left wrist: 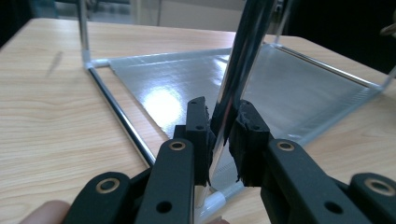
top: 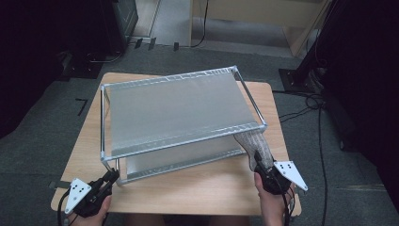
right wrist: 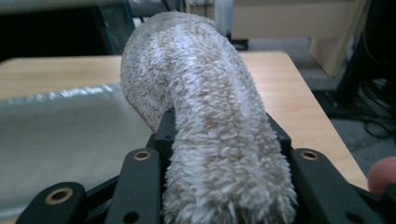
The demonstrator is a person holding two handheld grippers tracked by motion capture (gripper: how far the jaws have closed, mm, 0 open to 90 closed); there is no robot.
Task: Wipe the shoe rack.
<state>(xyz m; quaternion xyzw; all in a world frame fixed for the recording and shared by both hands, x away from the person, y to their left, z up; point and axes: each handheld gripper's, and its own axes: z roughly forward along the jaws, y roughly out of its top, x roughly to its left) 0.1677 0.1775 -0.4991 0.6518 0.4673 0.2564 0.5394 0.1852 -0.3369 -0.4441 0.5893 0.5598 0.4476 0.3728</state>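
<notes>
the wooden table (top: 202, 188) carries a two-tier metal rack (top: 179, 108) with grey sheet shelves, set slightly askew so its far right corner points toward 1 o'clock in the high view.

at the table's 7 o'clock corner a hand holds the left gripper (top: 110, 178), which aims toward 1 o'clock at the rack's near left leg. in the left gripper view that chrome leg (left wrist: 240, 65) rises between the two black jaws, and the left gripper (left wrist: 223, 130) is clamped tight on it low down, just above the white corner joint at the foot. the lower shelf (left wrist: 261, 88) spreads away behind the leg toward 12 o'clock, shiny with a patch of glare, and its thin side rail (left wrist: 119, 116) runs off toward 11 o'clock over bare wood.

at about 5 o'clock on the table the other hand holds the right gripper (top: 261, 165), pointing toward 11 o'clock at the rack's near right corner. its jaws grip a rolled, fluffy beige towel (top: 251, 143), whose far end lies against that corner, just under the top shelf's front rail. in the right gripper view the towel (right wrist: 205, 116) rises from between the jaws of the right gripper (right wrist: 224, 154) and curls over toward 11 o'clock, above the edge of the grey shelf (right wrist: 60, 135) at 9 o'clock.
</notes>
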